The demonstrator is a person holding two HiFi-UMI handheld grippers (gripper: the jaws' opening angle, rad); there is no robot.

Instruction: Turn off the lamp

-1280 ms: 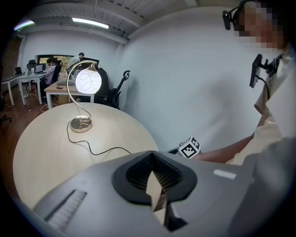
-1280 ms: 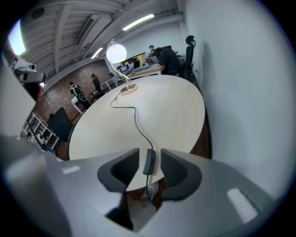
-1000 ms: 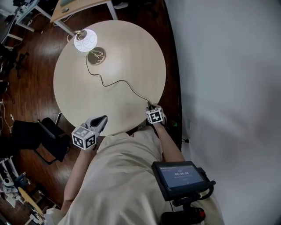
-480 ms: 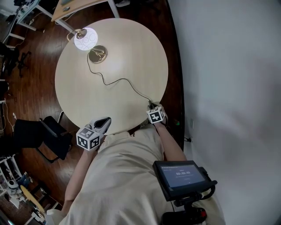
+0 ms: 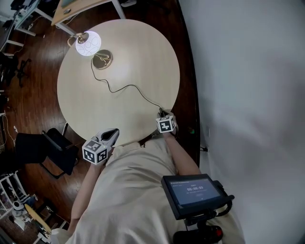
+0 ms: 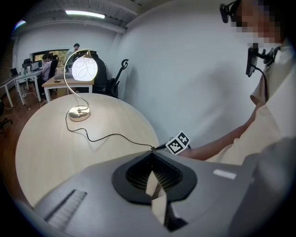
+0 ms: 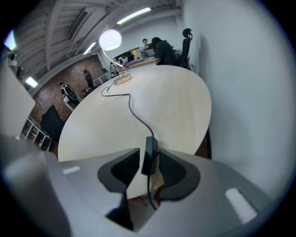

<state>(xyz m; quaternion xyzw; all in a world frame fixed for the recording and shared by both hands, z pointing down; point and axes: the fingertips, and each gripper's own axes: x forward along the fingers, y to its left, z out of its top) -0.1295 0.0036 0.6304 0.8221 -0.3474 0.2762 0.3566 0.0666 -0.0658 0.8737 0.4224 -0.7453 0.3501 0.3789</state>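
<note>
The lamp (image 5: 88,44) stands lit at the round table's (image 5: 143,57) far left, with a glowing white globe on a curved brass stem and a round base (image 5: 102,59). Its black cord (image 5: 128,88) snakes across the top to the near right edge. There my right gripper (image 5: 164,116) is shut on the cord's black inline switch (image 7: 149,155), which stands upright between the jaws (image 7: 149,152). My left gripper (image 5: 110,136) hovers at the table's near edge, shut and holding nothing (image 6: 152,157). The lit lamp (image 6: 84,68) also shows in the left gripper view.
A black chair (image 5: 52,145) stands left of the table. The white wall (image 5: 248,95) runs close along the right. A wooden desk (image 5: 81,7) sits beyond the table, with people (image 6: 46,65) seated farther back. A screen device (image 5: 190,193) hangs at my chest.
My left gripper has sunk slightly by the table's near edge. The right gripper has stayed on the switch, and the lamp is still lit.
</note>
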